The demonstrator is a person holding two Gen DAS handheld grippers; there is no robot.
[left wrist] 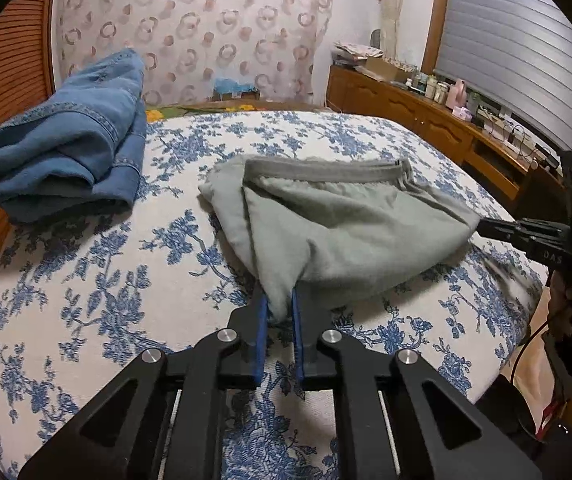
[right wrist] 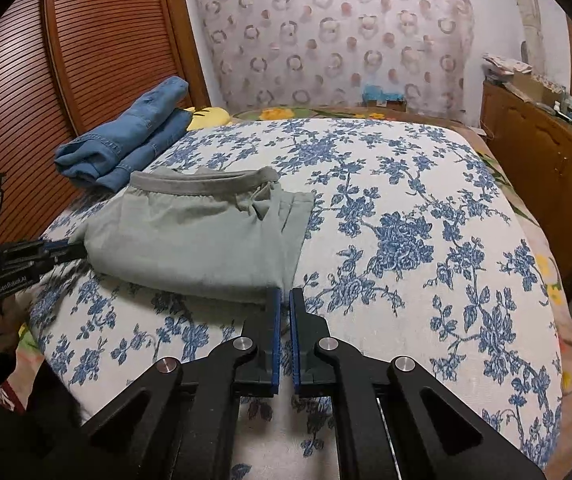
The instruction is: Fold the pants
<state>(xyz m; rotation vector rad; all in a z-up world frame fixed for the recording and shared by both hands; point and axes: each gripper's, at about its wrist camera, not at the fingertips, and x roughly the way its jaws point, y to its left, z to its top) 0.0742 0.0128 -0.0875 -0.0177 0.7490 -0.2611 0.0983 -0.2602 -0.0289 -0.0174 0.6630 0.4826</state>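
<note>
Grey pants (left wrist: 338, 232) lie folded on the bed (left wrist: 86, 300), on a white cover with blue flowers, waistband (left wrist: 322, 170) toward the far side.

Left hand-held gripper (left wrist: 280, 306): clenched on the near corner of the pants; the cloth is bunched between the blue pads (left wrist: 261, 320) and lifted slightly off the cover.

Right hand-held gripper (right wrist: 285, 300): clenched, pads nearly together, tips at the opposite near corner of the pants. In the left wrist view its tips meet the stretched cloth edge, so it is grasping that corner.

The near edge of the pants runs taut between the two grippers.

Folded jeans (left wrist: 66, 152) lie well apart from the pants, at the far left of the bed beside a slatted wooden door (right wrist: 98, 48).

A wooden sideboard (left wrist: 426, 116) with small items stands along the right wall. A patterned curtain (left wrist: 206, 28) hangs behind the bed.
</note>
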